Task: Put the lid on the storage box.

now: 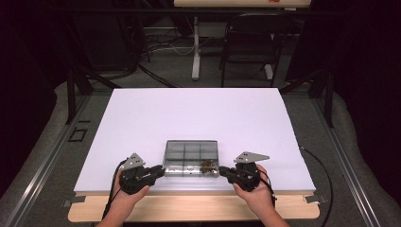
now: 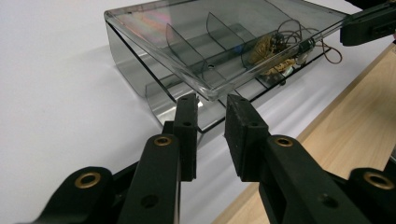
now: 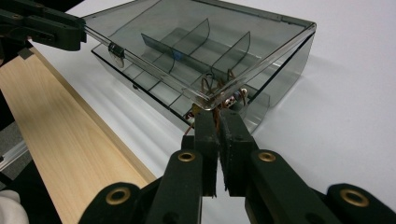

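Observation:
A smoky clear compartment box (image 1: 191,152) lies near the front of the white board (image 1: 189,113). Its hinged lid (image 2: 224,28) is tilted up at the front edge, above the dividers. A tangle of brown wires and small parts (image 2: 273,49) fills the front right compartment (image 3: 219,91). My left gripper (image 1: 161,171) (image 2: 212,99) pinches the lid's front left corner; across the box it appears as a black jaw (image 3: 70,32) on the lid edge. My right gripper (image 1: 222,171) (image 3: 215,114) is shut on the lid's front right corner, seen far off as (image 2: 355,30).
A bare wooden strip (image 1: 189,205) runs along the table's front edge under both hands. Beyond the far edge stand a black chair (image 1: 250,42) and a white desk leg (image 1: 195,47), with cables on the floor. White board stretches behind and beside the box.

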